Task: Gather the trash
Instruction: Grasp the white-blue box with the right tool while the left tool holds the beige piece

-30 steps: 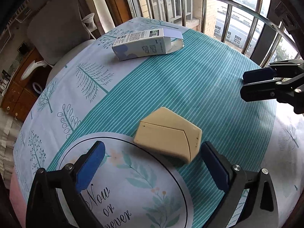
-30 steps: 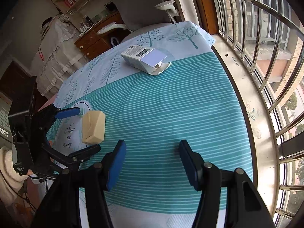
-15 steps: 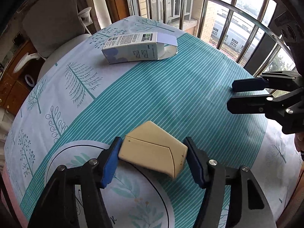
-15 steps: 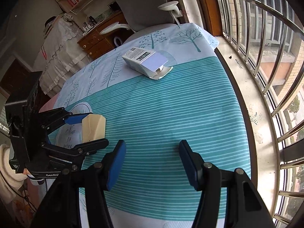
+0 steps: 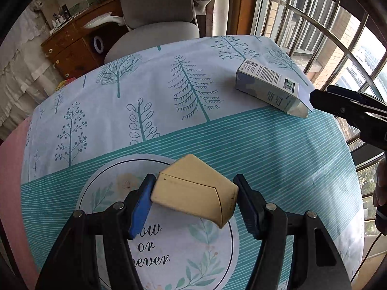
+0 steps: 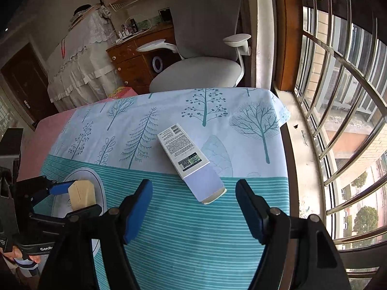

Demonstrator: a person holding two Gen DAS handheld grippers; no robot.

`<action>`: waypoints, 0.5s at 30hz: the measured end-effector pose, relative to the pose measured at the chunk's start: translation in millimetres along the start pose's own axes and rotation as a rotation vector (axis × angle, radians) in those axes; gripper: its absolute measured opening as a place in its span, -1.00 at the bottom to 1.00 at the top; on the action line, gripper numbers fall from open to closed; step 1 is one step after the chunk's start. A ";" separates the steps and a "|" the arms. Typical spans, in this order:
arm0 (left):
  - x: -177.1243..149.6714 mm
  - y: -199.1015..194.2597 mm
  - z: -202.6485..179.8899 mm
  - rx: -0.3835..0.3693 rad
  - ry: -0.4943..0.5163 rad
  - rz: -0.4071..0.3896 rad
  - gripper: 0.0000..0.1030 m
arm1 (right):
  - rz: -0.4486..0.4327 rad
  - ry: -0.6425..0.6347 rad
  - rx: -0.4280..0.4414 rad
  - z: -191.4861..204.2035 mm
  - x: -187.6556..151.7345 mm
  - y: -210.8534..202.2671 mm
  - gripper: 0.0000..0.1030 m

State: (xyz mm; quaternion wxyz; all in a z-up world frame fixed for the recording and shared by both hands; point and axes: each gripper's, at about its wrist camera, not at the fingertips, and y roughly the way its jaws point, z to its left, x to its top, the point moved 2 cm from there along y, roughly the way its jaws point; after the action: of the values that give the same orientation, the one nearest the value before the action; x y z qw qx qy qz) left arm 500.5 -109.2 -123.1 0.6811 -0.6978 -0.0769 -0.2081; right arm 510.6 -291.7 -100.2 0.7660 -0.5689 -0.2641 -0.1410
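The left tool (image 5: 193, 203) clamps a tan box (image 5: 193, 193) above the worktop (image 5: 266, 149). The right tool (image 6: 193, 207), its jaws just widening and empty, hovers near a white carton (image 6: 186, 157) lying on the tablecloth

Tan wedge-shaped box (image 5: 193, 199): closed, tilted, over the tablecloth's round motif (image 5: 108, 186). White printed carton (image 5: 271, 88): on its side, end flap open, well beyond the motif.
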 end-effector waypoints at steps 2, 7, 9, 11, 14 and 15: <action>3.0 -1.7 4.4 -0.007 -0.042 -0.005 0.23 | 0.013 -0.038 -0.006 3.7 10.4 12.8 0.39; 7.7 -4.2 14.2 -0.022 -0.117 -0.017 0.23 | 0.063 -0.093 -0.031 10.6 19.7 45.0 0.39; 8.0 -6.4 17.4 -0.022 -0.130 -0.021 0.23 | 0.075 -0.096 -0.030 12.6 18.9 51.8 0.25; 6.6 -8.8 19.1 -0.019 -0.138 -0.020 0.23 | 0.104 -0.093 -0.025 13.9 15.8 58.2 -0.27; 2.2 -16.6 21.0 -0.026 -0.154 -0.020 0.23 | 0.111 -0.061 -0.008 14.4 9.2 53.9 -0.33; 0.3 -20.3 21.3 -0.026 -0.159 -0.021 0.23 | 0.108 -0.043 0.010 15.1 6.5 48.9 -0.33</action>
State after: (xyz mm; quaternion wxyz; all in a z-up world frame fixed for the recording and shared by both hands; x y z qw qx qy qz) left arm 496.7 -87.1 -104.0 0.6614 -0.7201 -0.1353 -0.1604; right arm 537.5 -261.5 -132.3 0.7693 -0.5815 -0.2502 -0.0860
